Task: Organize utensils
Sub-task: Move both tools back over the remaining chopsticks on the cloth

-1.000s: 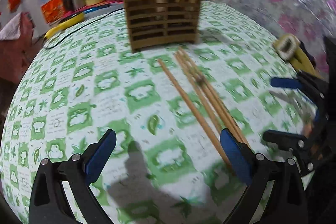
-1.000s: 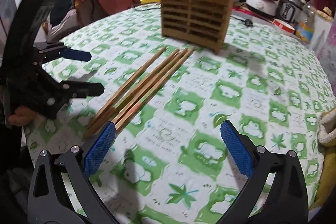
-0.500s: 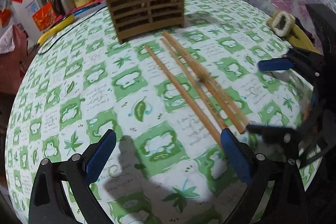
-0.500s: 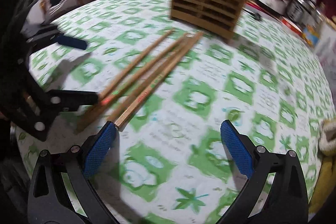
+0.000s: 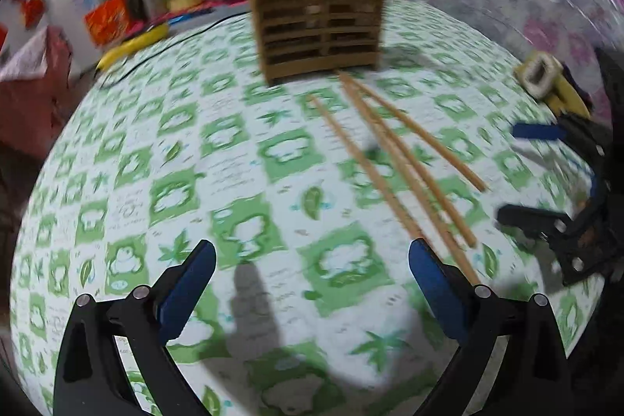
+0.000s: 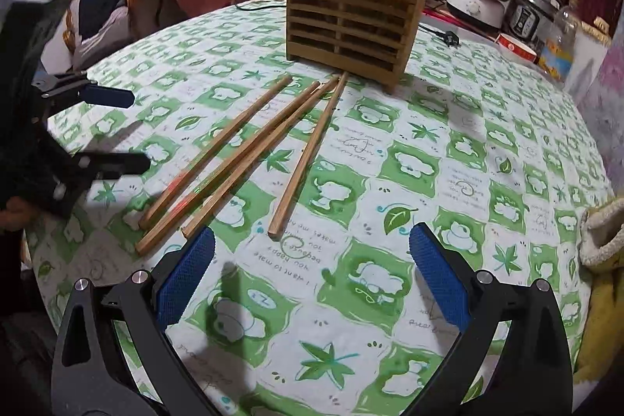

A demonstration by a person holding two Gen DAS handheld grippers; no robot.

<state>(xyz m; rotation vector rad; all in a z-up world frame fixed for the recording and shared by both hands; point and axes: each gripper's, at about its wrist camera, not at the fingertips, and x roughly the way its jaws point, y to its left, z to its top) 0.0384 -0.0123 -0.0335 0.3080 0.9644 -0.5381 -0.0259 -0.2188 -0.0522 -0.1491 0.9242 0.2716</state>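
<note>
A slatted wooden utensil holder stands on the green-patterned tablecloth with chopsticks upright in it. Several loose chopsticks lie fanned in front of it, and one chopstick lies apart to the right. My right gripper is open and empty, just short of their near ends. My left gripper stands open at the left, beside the bundle. The left wrist view is blurred: the holder, the chopsticks, my open left gripper and my right gripper show there.
A yellow cloth hangs at the table's right edge. Behind the holder are a rice cooker, a white pot, a plastic jar and a black plug with cable. A yellow item lies far left.
One chopstick has swung away from the bundle and now lies apart. The right gripper has drawn back and lifted its view; the left gripper has shifted and is still moving. Both remain open.
</note>
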